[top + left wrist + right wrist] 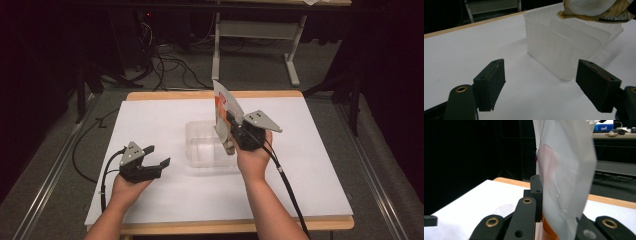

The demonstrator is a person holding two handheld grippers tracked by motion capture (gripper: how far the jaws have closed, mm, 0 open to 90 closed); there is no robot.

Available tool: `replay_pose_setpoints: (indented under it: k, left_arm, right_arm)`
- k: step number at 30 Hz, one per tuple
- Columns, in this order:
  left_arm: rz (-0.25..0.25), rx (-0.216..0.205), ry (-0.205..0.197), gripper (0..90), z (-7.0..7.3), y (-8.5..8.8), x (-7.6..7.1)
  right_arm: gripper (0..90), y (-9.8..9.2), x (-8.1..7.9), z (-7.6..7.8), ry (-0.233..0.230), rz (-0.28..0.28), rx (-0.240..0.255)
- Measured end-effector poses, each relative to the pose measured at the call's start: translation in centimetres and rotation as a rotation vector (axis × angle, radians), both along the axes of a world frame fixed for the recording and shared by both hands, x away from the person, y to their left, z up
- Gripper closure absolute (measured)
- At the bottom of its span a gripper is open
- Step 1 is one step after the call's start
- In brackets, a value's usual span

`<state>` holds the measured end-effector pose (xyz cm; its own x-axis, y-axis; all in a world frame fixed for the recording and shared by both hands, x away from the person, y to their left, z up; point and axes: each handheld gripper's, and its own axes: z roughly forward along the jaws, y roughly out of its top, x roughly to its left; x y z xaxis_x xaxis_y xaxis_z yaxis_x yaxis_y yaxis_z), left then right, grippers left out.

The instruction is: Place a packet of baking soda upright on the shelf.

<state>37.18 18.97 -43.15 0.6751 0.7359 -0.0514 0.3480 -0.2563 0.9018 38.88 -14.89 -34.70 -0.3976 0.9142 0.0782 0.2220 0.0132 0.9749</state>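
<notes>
Gripping a flat snack pouch [223, 114] between its 2 closed jaws, the right gripper [231, 121] holds it upright over the clear plastic container [196, 145], the pouch's lower end hanging just above the container's right-hand rim. The container sits on the white table [310, 165], near its middle. Left of it, well apart, the left gripper [157, 156] rests low with its jaws spread wide and nothing between them.

The left tool [156, 156] rests low with jaws spread; the right tool [231, 124] is raised, clamped.
</notes>
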Motion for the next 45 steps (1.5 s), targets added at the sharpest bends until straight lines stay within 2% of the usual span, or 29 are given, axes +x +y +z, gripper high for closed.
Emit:
replay_pose_setpoints:
  k: [8, 12, 27, 45]
  left_arm:
    - [-0.001, -0.002, -0.001, 24.0, 0.0, 0.0, 0.0]
    - [-0.003, -0.013, -0.001, 24.0, 0.0, 0.0, 0.0]
    - [-0.010, -0.009, 0.007, 24.0, -0.1, 0.0, 0.1]
    - [-0.011, -0.008, 0.008, 24.0, -0.1, 0.0, 0.1]
  right_arm:
    - [90.0, 0.6, 0.9, -1.1, -0.001, -0.014, -0.026]
    - [90.0, 0.6, 1.1, -1.6, 0.001, -0.011, -0.024]
    - [90.0, 1.1, 1.8, -3.6, 0.016, 0.002, -0.026]
    - [90.0, 1.4, 1.5, -4.5, 0.009, 0.002, -0.038]
